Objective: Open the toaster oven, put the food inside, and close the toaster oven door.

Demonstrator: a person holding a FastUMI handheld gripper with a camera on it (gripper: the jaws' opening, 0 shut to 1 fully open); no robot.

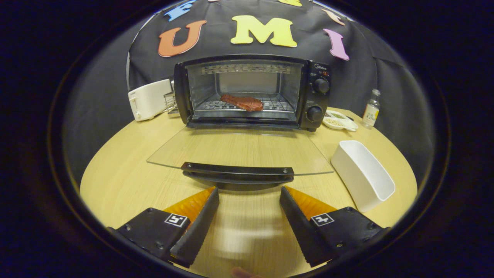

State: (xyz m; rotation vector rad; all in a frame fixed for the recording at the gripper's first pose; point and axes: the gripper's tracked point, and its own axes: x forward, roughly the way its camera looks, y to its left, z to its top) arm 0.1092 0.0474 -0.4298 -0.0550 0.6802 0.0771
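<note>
Hand-held gripper, spread wide and empty, could slip off the door handle just ahead, dropping the glass door.

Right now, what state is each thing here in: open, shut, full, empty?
Toaster oven: open.
Glass door: folded down flat, handle toward the fingers.
Meat: lying on the rack inside.
White bin: empty.
Small dish: holds food.
Gripper: open, holding nothing, just short of the door handle.

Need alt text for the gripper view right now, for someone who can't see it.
The toaster oven stands open with the meat on its rack, glass door folded flat onto the table. The open, empty gripper sits just short of the door handle; a white container lies alongside.
</note>
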